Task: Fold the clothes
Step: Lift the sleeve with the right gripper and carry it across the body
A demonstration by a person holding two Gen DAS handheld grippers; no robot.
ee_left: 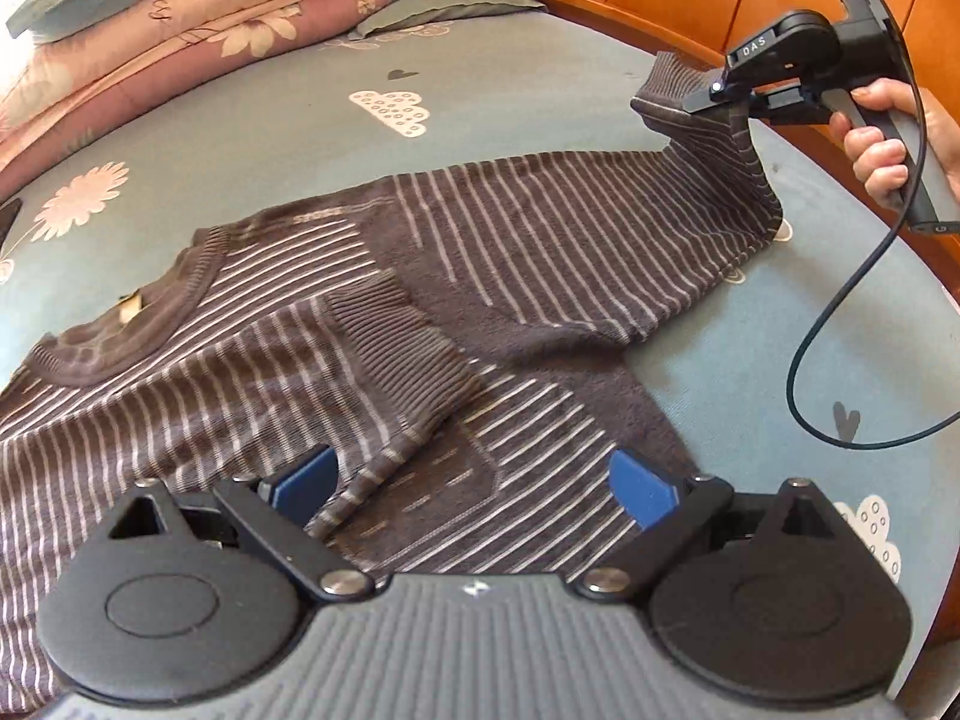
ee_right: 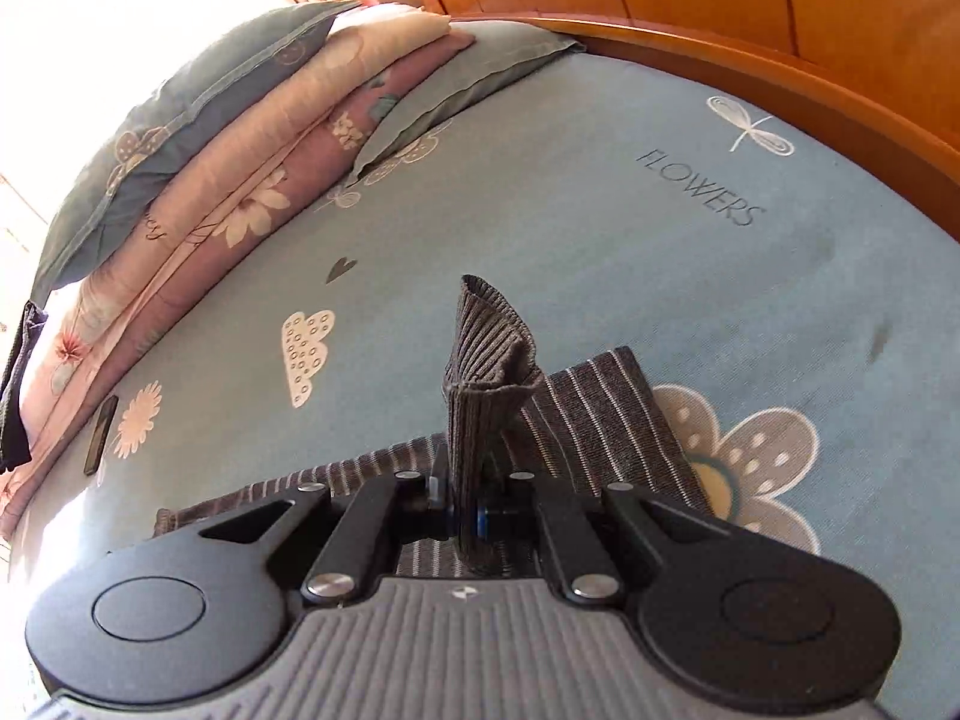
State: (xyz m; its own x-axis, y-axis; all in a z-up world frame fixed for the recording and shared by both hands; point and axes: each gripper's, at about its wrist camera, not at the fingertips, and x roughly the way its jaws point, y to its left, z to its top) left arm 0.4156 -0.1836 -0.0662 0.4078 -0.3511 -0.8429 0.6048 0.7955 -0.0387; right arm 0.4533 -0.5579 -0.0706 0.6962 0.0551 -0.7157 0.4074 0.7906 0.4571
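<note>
Pinching the ribbed cuff [ee_right: 480, 396] of the striped sweater [ee_left: 420, 312] between pressed-together jaws, the right gripper [ee_right: 468, 510] lifts its sleeve off the bed [ee_right: 600, 228]; the left gripper [ee_left: 474, 480] hovers, jaws spread.

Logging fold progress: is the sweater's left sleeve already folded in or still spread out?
Folded in: that sleeve's ribbed cuff lies across the sweater chest. The other sleeve is lifted, pinched in the right claw.

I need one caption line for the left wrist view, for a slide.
Right gripper lifts the ribbed cuff of a striped sweater above the bed; left gripper open.
</note>
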